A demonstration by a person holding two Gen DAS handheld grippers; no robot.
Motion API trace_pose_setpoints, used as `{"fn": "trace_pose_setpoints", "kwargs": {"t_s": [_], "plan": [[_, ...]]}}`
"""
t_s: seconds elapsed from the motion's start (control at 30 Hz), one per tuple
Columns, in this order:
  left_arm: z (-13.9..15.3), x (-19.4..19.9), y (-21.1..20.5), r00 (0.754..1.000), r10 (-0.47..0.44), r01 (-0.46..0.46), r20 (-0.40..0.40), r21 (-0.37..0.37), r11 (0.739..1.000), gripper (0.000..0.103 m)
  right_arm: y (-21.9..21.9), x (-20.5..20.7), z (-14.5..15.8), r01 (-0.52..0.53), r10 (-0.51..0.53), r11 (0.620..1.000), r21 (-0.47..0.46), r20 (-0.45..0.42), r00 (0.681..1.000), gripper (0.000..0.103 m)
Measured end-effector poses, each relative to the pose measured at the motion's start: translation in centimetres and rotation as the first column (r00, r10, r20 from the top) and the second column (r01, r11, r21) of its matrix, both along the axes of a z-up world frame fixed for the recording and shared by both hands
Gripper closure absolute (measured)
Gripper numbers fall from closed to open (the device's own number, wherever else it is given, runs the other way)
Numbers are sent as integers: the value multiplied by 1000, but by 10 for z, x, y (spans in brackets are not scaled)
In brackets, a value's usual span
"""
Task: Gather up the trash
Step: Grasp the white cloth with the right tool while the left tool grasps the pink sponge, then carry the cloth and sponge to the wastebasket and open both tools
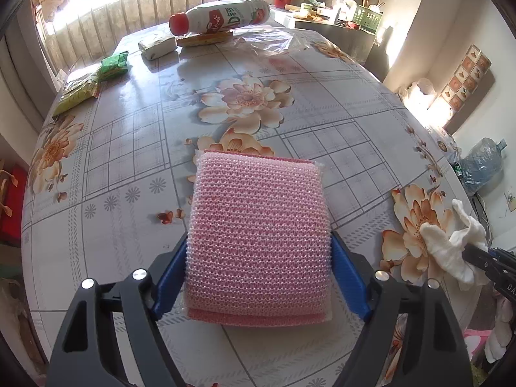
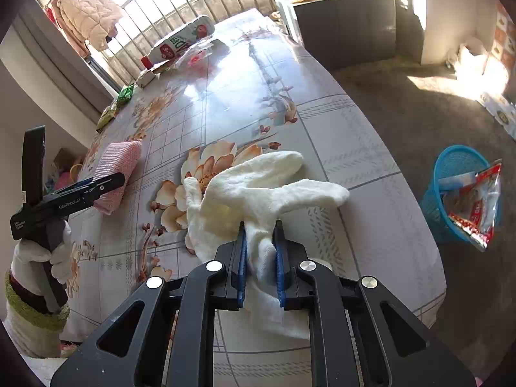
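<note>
Pink mesh sponge [image 1: 258,238] sits clamped between the left gripper [image 1: 259,277]'s wide jaws over the table [image 1: 129,161]; the right gripper [image 2: 260,258] pinches a white cloth [image 2: 254,190] narrowly. Dangling cloth may snag short of the blue basket [image 2: 451,174].

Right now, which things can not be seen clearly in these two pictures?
- Left wrist view: the pink sponge's underside and near end, hidden by its own bulk and the left gripper.
- Right wrist view: the white cloth's pinched part, covered by the right gripper.
- Right wrist view: the blue basket's bottom, hidden by a red wrapper.
- Bottle label: too small to read.
</note>
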State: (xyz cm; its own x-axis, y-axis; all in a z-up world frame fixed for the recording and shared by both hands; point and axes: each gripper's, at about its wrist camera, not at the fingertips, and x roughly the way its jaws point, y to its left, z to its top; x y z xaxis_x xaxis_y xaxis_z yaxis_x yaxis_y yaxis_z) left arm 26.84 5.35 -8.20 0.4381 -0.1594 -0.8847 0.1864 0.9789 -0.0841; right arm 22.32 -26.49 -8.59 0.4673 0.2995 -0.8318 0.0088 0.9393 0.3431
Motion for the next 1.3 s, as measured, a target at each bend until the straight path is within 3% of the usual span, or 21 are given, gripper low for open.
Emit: {"fn": "trace_pose_setpoints", "kwargs": {"t_s": [0.2,0.4,0.53,0.7,0.8,0.9,1.03,1.17,1.2,1.3], "plan": [[32,-6,-24,998,-44,46,47,-42,998,24,-31,-6,7,54,-58,991,119,28,998,93],[72,-6,-85,982,-157,169,101,-131,977,24,-89,-24,26,171,-190,966,195,86,978,93],[93,-4,-149,951,-284,303,123,-189,934,24,-144,-45,35,313,-341,928,203,118,933,93],[99,8,-248,882,-464,467,78,-269,842,23,-217,-75,12,533,-551,821,204,43,833,92],[85,20,-316,831,-557,537,14,-284,794,23,-251,-82,-10,619,-626,764,181,-22,779,92],[57,35,-381,784,-614,568,-91,-295,769,23,-279,-78,-36,672,-667,724,157,-92,739,92],[9,52,-457,738,-642,598,-208,-239,765,23,-308,-56,-69,703,-685,701,123,-161,711,92],[-35,71,-512,727,-624,591,-286,-201,781,22,-329,-29,-97,734,-708,673,94,-204,676,87],[-46,76,-524,726,-618,585,-301,-202,786,21,-336,-24,-104,750,-724,656,86,-209,657,84],[-76,87,-555,718,-600,545,-354,-251,800,14,-352,-11,-126,782,-759,619,75,-201,620,61]]}}
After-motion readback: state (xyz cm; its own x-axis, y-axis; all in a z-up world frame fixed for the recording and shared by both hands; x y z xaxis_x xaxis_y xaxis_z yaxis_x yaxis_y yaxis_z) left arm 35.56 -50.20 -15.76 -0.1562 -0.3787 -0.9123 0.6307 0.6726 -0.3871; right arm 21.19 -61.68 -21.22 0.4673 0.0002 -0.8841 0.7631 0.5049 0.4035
